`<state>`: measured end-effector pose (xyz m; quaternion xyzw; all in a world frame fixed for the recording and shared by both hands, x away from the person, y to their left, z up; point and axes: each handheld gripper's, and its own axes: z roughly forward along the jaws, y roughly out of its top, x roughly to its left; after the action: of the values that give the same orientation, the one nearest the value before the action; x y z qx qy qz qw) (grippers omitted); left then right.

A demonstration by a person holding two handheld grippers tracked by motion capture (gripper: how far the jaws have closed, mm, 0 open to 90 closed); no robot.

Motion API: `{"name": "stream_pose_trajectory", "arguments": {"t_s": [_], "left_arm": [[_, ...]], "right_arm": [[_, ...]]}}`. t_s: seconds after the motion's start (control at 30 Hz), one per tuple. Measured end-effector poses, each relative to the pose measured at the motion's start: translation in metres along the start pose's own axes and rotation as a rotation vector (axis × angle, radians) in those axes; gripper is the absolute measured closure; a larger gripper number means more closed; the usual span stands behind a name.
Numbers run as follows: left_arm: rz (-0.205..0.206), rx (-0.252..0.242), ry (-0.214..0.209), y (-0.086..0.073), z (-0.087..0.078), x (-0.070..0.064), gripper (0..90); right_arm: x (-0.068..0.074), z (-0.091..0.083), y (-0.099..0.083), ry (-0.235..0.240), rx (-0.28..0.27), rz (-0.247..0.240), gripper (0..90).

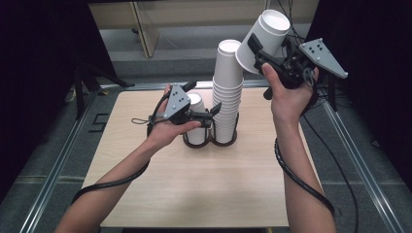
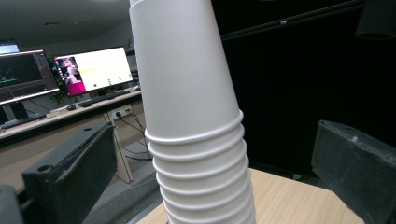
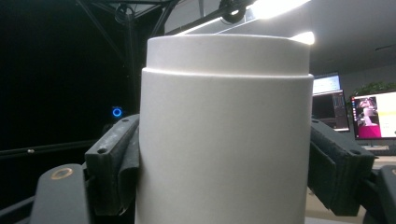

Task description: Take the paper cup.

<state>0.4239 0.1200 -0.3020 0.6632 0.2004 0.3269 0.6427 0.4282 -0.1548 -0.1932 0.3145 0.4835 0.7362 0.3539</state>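
Clearly the white paper cup (image 1: 264,41), held tilted high at the far right by the clamped right gripper (image 1: 272,57), is light and easily crushed, so a gentle mid-wall grip suits it, while the left gripper (image 1: 214,112) stands apart around the tall white stack of paper cups (image 1: 228,92).

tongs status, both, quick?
Left tongs: open, jaws either side of the tall stack of white paper cups.
Right tongs: shut on a single white paper cup.

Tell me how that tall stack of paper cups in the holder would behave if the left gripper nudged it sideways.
The cup stack would probably tip easily: it is tall, narrow, leans slightly, and only its base sits in the black ring holder. Thin paper suggests it is light, so it would likely shift at a small push. The left gripper, jaws open around it, could dent the walls if squeezed.
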Motion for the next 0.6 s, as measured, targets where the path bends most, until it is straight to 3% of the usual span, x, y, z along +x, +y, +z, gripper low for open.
{"name": "stream_pose_trajectory", "arguments": {"t_s": [0.27,0.43,0.6], "left_arm": [[-0.001,-0.002,-0.001,-0.006,-0.023,-0.001,0.0],[-0.028,0.000,0.010,-0.014,-0.035,0.002,0.0],[-0.030,0.003,0.026,-0.022,-0.047,0.004,0.0]], "right_arm": [[0.002,-0.020,-0.006,-0.008,0.012,0.000,21.2],[0.002,-0.031,-0.007,-0.007,0.021,-0.017,21.4],[0.001,-0.039,-0.012,-0.013,0.033,-0.029,21.4]]}}
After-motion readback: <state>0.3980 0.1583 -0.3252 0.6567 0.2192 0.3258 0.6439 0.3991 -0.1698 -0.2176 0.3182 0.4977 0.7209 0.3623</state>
